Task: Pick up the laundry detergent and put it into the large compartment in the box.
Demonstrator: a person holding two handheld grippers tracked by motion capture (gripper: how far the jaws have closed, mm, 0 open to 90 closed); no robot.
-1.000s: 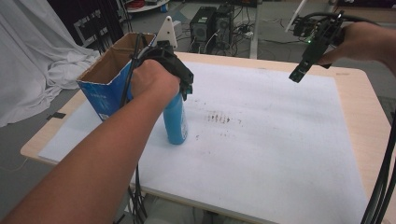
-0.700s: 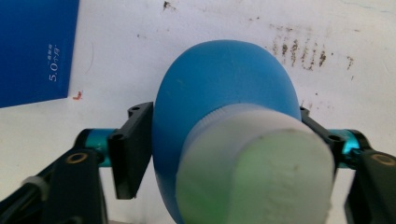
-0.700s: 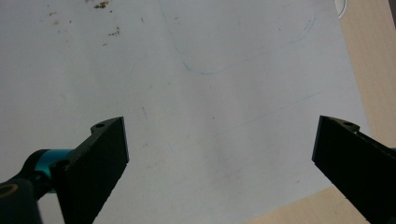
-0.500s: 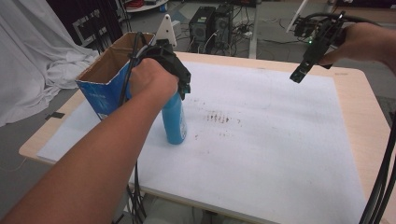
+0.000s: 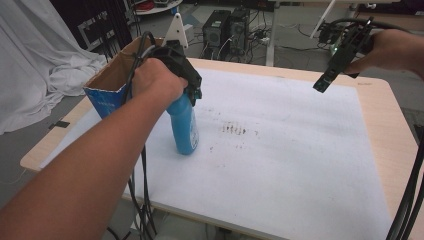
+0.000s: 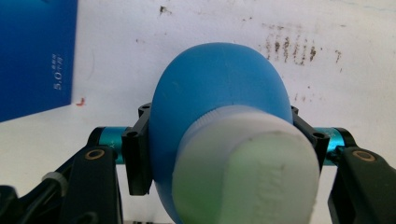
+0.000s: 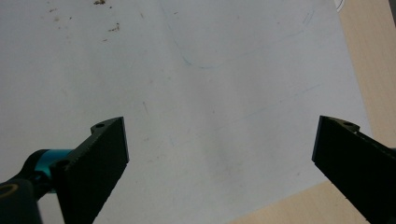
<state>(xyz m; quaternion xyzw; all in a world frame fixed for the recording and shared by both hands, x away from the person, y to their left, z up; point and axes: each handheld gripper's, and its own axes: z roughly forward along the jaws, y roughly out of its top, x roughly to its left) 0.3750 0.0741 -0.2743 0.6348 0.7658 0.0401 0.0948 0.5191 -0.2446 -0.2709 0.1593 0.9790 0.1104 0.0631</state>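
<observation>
A blue bottle [image 5: 184, 127] stands upright on the white sheet at the left of the table. My left gripper [image 5: 192, 92] comes down on its top from above and is shut on the bottle's upper part. In the left gripper view the jaws press on both sides of the blue bottle [image 6: 219, 84], just below its pale cap [image 6: 247, 172]. My right gripper [image 5: 322, 84] hangs in the air over the far right of the table, pointing down. Its jaws stand wide apart in the right gripper view, and the right gripper [image 7: 219, 154] has only the sheet beneath it.
An open blue cardboard box [image 5: 102, 97] stands at the table's left edge, just behind the bottle, and its blue side [image 6: 32, 56] appears beside the gripped bottle. The white sheet [image 5: 280, 150] bears dark smudges [image 5: 234, 129] near the middle. Bare wood of the table [image 5: 387, 115] runs along the right.
</observation>
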